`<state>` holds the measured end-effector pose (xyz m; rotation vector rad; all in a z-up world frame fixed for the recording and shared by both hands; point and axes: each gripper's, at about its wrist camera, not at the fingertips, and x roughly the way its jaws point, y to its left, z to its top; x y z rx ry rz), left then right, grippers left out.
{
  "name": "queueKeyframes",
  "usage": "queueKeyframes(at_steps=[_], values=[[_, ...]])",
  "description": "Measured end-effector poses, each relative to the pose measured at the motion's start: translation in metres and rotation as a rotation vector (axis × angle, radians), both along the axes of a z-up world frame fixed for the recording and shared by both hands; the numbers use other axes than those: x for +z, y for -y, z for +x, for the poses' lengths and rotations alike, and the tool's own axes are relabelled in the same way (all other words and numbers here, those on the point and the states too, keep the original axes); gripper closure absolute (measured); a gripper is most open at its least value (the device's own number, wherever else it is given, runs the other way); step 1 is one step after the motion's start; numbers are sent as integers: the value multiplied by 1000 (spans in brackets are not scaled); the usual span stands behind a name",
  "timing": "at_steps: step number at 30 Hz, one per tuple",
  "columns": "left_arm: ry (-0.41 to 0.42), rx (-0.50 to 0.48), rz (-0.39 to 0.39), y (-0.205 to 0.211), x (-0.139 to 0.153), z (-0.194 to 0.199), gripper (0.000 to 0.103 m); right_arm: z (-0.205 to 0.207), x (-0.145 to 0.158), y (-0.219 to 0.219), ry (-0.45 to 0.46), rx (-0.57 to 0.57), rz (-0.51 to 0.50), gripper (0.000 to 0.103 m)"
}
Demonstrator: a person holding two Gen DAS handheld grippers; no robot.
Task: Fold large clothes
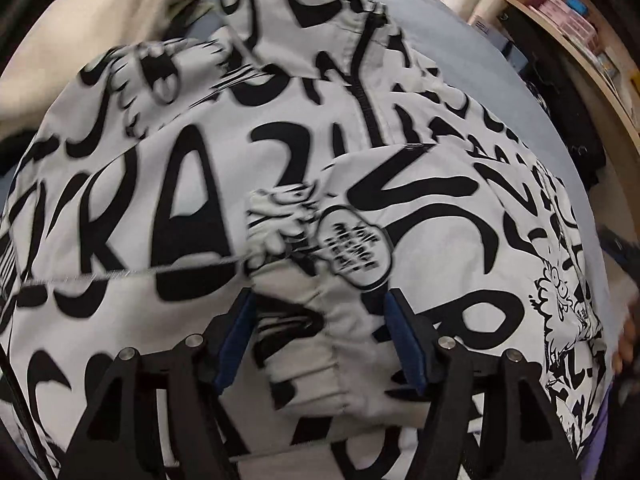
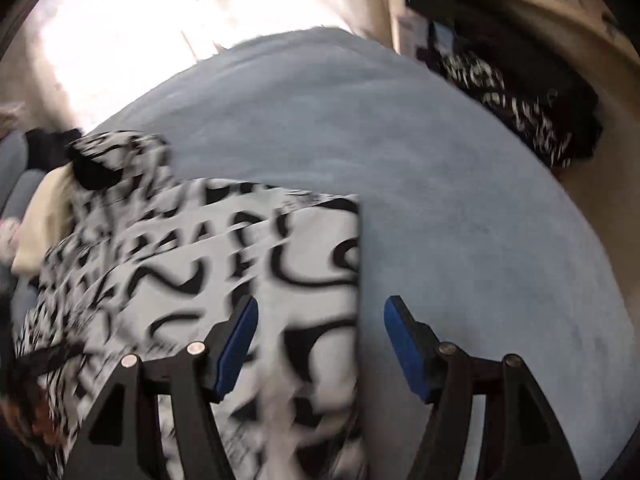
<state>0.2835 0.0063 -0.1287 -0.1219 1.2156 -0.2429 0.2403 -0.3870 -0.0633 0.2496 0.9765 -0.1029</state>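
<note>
Two hand-held grippers are hovering open over a printed jacket (image 1: 280, 140) spread on a blue bed (image 2: 440, 160).

Left hand-held gripper (image 1: 318, 320) is standing with jaws apart around the gathered sleeve cuff (image 1: 340, 340), pads not pressing it (probably just laid across the jacket front). Right hand-held gripper (image 2: 320, 328) is straddling the jacket's right edge, gripping nothing, likely lining up the next fold.
</note>
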Motion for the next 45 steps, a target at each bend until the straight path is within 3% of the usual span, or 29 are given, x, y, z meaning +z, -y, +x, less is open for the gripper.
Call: queueKeyframes(at_steps=[3,5,6,8,9,13,14,17,20,23,24,25,30,35,36,37,38,40,45], values=[[37,-17,86,12,2,3,67,34,-25,18,-69,-31,84,37],[77,-28,133,18,7,7,71,45,-38,19,-108,-45,89,38],[96,-29,156,19,10,8,72,49,-46,20,-129,-52,89,50],[157,-37,208,26,20,10,73,55,-53,19,-139,-35,98,87],[181,-38,222,27,25,10,73,57,-52,18,-137,-31,78,100],[316,-13,281,41,43,8,73,52,-29,18,-8,-64,5,101],[322,-16,300,42,40,7,73,54,-38,21,-38,-75,6,101],[259,-41,365,48,15,8,71,62,-54,20,-104,-56,-16,100],[233,-36,319,39,10,5,70,51,-37,20,-109,-59,25,94],[207,-25,248,27,18,-1,68,20,-8,5,-82,23,15,67],[176,-21,220,23,20,-2,68,8,-1,0,-70,56,-1,54],[154,-19,206,18,21,-5,66,-4,6,-5,-62,83,-18,48],[115,-17,179,6,17,-18,60,-70,19,-29,-65,214,-139,47],[104,1,184,6,15,-20,60,-101,-14,-42,-131,278,-255,48],[104,3,189,9,15,-19,60,-104,-20,-43,-134,279,-265,53],[107,2,200,11,15,-19,60,-106,-24,-43,-122,278,-243,85],[117,1,215,15,17,-19,63,-105,-24,-41,-125,268,-202,94],[155,10,241,18,20,-21,64,-109,-21,-40,-99,224,-230,94],[133,5,274,16,14,-22,61,-110,-43,-42,-189,200,-286,88]])
